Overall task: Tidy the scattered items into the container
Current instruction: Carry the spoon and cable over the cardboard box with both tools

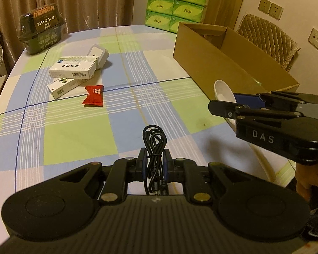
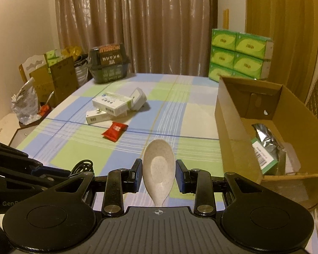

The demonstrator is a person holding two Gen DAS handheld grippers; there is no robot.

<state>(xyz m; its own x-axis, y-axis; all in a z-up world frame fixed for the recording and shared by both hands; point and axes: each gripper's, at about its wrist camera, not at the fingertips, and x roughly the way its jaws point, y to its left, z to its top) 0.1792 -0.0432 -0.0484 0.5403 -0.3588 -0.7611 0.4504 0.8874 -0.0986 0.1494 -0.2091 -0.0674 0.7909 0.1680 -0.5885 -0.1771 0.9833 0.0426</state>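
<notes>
At the upper left of the left wrist view a dark food tub (image 1: 41,29) printed "HONGLU" is sitting at the far edge of the desk (image 1: 74,131), and just right of it two white medicine boxes (image 1: 74,67), a white case (image 1: 98,55) and a red sachet (image 1: 93,98) are lying bunched together, still waiting to be tidied away. At the bottom centre the left claw (image 1: 154,166) is pinching a coiled black cable (image 1: 154,146) between nearly closed fingers, lifting it for the trip to the cardboard box (image 1: 212,63) at the upper right. In the right wrist view the right claw (image 2: 158,176), marked "DAS" on its side in the left wrist view, is standing partly open around a speckled white spoon (image 2: 159,169), though whether the pads are actually touching it is unclear, with the box's open top just to the right, probably so both items can be dropped in together.
</notes>
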